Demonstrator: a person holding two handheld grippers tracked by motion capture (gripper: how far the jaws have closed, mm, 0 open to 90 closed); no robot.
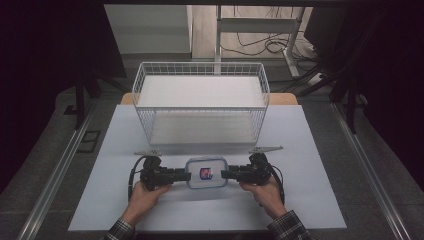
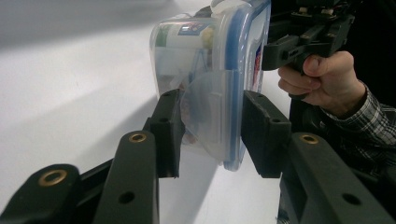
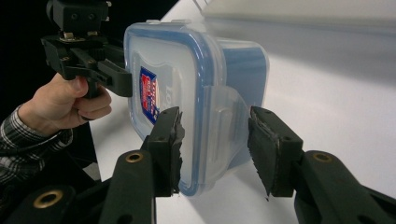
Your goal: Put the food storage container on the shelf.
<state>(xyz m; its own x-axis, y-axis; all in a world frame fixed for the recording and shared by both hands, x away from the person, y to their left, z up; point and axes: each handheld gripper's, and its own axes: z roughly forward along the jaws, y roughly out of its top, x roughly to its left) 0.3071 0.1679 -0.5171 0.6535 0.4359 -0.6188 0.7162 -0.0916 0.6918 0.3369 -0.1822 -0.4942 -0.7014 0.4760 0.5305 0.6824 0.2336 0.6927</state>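
Clear rectangular plastic container with blue-rimmed snap lid [image 1: 206, 173] sits between left gripper [image 1: 186, 175] and right gripper [image 1: 226, 174], jaws spread around each end latch flap, not pinching. Looks rigid, light, slick; grip the flaps.

Looking down and forward from above the counter [image 1: 310, 150]; riding low and close on each hand-held gripper, facing inward, sharing the clear container [image 1: 206, 173].
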